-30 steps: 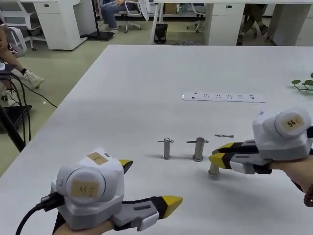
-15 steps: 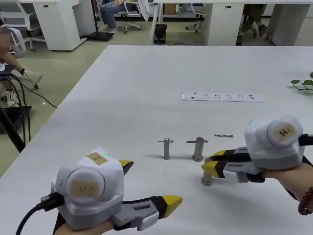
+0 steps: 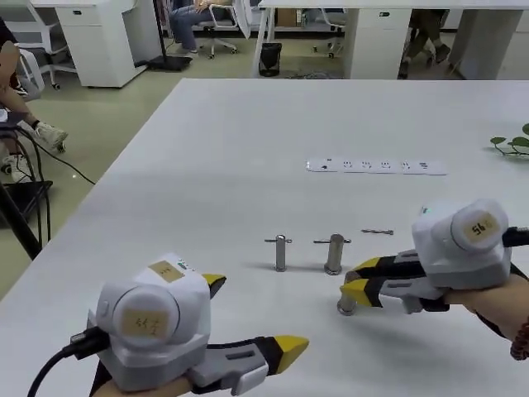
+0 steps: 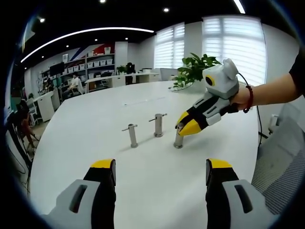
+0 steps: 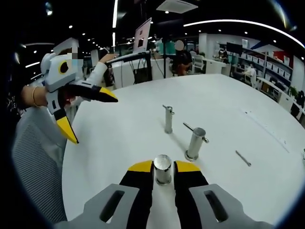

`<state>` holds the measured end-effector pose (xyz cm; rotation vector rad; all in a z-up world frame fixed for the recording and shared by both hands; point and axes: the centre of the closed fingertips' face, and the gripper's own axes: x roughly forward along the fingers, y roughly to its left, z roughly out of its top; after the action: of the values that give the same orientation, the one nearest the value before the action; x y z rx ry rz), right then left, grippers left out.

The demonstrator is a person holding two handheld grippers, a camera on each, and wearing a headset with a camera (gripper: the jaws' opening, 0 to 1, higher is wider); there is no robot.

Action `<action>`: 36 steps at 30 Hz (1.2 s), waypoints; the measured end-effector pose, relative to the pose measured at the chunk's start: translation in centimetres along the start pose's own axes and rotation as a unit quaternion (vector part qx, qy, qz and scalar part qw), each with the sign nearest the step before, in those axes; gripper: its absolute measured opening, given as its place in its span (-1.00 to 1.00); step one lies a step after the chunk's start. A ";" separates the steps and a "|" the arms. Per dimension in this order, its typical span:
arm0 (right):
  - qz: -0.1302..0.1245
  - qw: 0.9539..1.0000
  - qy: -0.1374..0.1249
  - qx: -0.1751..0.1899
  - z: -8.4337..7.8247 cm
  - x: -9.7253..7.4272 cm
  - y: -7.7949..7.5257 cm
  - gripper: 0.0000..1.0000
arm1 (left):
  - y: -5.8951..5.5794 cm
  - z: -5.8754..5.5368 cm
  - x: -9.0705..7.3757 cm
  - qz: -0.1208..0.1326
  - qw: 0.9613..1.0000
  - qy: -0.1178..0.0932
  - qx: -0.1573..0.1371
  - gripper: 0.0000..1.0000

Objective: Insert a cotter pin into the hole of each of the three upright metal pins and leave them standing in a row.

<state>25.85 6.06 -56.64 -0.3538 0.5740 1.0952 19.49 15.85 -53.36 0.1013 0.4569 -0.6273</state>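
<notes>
- The right claw (image 3: 357, 279) was closed on the third metal pin (image 3: 347, 304). In the right gripper view its two jaws pressed on both sides of the pin's top.
- Compared with a second before, this claw had carried the pin nearer to the person and a little to the left. The pin was now in front of the row, not in it.
- The pin was upright and its foot seemed to be on or just over the tabletop (image 3: 248, 149); I cannot tell which.
- The other two pins had not moved. The left pin (image 3: 280, 252) and the middle pin (image 3: 333, 254) stood side by side.
- I judge that the step in hand was to place the last pin for its cotter; it must then return to the line.
- What held what: each standing pin had a cotter pin through its hole, and the gripped one showed none. One loose cotter pin (image 3: 378, 231) lay behind the row.
- The left claw (image 3: 252, 313) was wide open and empty, near the person.
</notes>
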 end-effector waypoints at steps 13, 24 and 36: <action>0.011 1.000 0.017 0.009 0.5 -1.7 -0.5 -0.54 | -0.1 0.0 0.0 -0.003 1.000 0.000 0.001 0.53; 0.018 0.999 0.005 0.039 1.2 -3.1 -1.0 -0.59 | -0.1 -0.1 0.1 -0.002 1.000 0.002 0.003 0.54; -0.015 1.000 0.013 0.023 1.8 -4.2 -4.5 -0.64 | -0.1 0.0 0.4 -0.002 1.000 0.002 0.009 0.55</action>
<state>28.99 2.03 -52.77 -0.3357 0.6137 1.0492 19.71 15.56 -53.50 0.1196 0.4557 -0.6352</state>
